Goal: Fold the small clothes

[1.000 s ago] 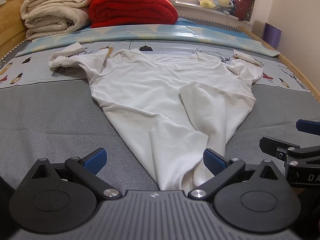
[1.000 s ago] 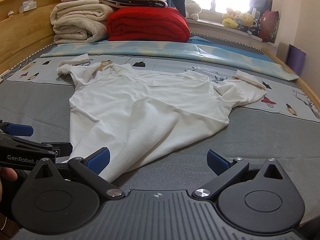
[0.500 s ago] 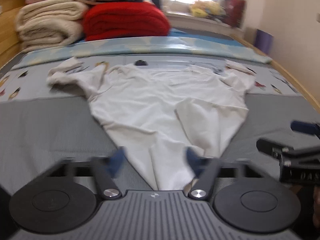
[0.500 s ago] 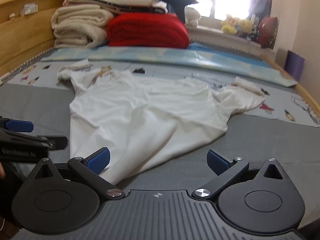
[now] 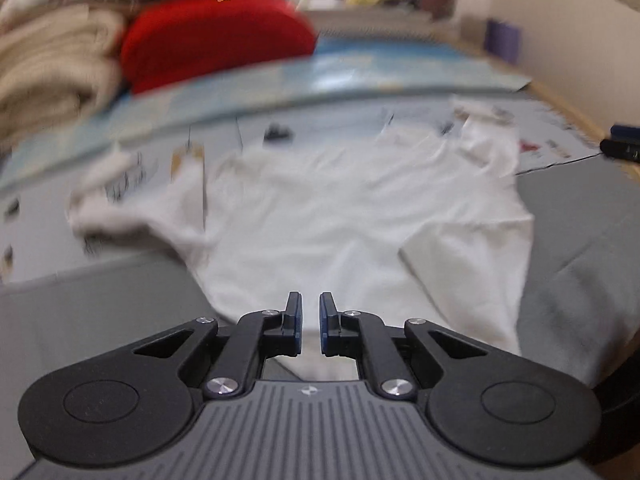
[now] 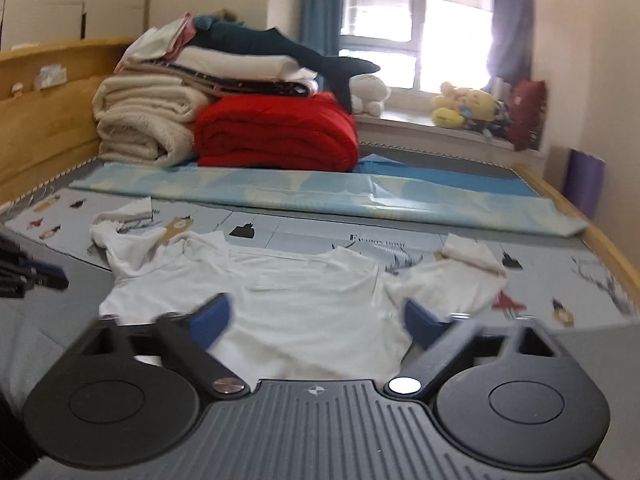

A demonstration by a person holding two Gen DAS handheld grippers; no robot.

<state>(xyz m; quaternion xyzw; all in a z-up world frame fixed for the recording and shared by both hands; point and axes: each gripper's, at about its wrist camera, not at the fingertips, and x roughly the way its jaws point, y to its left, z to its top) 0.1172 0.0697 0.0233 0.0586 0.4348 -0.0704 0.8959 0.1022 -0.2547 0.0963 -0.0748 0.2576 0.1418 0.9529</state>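
Observation:
A small white T-shirt lies spread on the bed, collar at the far side, its lower right part folded over. It also shows in the right wrist view. My left gripper is over the shirt's near hem with its jaws nearly closed; a narrow gap remains and white cloth shows behind it, so a grip on the hem is unclear. My right gripper is open, its blue pads wide apart above the shirt's body, holding nothing. The right gripper's tip shows at the far right of the left wrist view.
Folded cream blankets and a red quilt are stacked at the head of the bed. A light blue rolled sheet lies across behind the shirt. Wooden bed rails run along the right. Plush toys sit on the windowsill.
My left gripper's jaws have closed from wide open to nearly shut and moved forward over the hem. My right gripper has lifted and moved forward over the shirt, still open.

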